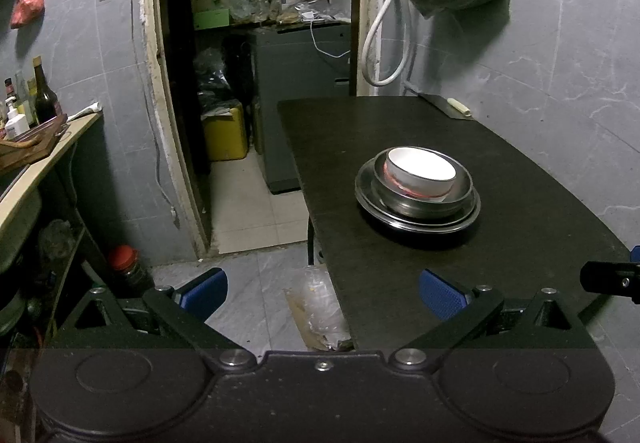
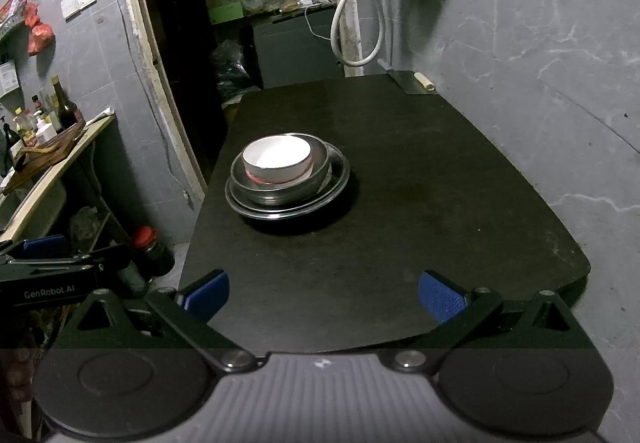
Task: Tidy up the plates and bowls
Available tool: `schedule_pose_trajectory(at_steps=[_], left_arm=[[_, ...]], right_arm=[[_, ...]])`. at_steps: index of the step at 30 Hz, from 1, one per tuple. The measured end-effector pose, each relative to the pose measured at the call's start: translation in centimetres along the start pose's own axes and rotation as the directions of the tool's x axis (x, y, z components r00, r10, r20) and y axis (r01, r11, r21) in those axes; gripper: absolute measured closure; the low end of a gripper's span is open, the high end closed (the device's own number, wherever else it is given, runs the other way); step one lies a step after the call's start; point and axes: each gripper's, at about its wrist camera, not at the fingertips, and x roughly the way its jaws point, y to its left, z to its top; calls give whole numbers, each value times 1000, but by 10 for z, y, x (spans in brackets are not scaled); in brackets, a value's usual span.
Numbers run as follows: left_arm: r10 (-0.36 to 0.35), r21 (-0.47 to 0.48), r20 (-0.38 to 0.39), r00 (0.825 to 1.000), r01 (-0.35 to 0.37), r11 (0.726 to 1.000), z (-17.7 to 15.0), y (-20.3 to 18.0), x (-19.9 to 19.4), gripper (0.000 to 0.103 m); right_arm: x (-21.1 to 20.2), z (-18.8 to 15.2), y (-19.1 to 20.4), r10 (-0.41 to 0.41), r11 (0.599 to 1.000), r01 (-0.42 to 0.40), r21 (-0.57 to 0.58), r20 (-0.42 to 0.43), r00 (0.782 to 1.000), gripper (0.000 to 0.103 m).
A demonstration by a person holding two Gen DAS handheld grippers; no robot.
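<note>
1. On the dark table (image 2: 400,203), near its middle and toward the left edge, sits one stack of dishes: a white bowl (image 2: 277,159) nested in a steel bowl (image 2: 280,195), which rests on a wide steel plate (image 2: 336,187). A reddish glow shows on the steel just below the white bowl's base.
2. From the left wrist view, the same stack lies ahead and to the right: white bowl (image 1: 422,169), steel bowl (image 1: 420,203), steel plate (image 1: 416,225), all on the table (image 1: 400,283).
3. Both tools hang back at the near end of the table, well apart from the stack. The left gripper (image 1: 323,293) has its blue pads spread wide with nothing between them. The right gripper (image 2: 323,293) is likewise spread and empty.
4. Judging by the layout, the dishes look already nested by size, so the task seems either near its end or about to start with unstacking; the views do not settle which.
5. Any next move would call for reaching forward, centring one spread gripper over a rim, and pinching thin metal or glazed ware firmly, since both could slip.
6. Around the table: grey tiled walls, an open storage doorway, and a side counter with bottles (image 1: 42,95).
</note>
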Motion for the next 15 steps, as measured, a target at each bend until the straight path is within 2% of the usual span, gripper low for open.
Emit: schedule_pose_trajectory(at_steps=[15], left_arm=[[1,1,-1,1000,-1,1000,0,-1,0,1]], right_arm=[[-1,0,0,-2,1000,2,-1,2,1000,0]])
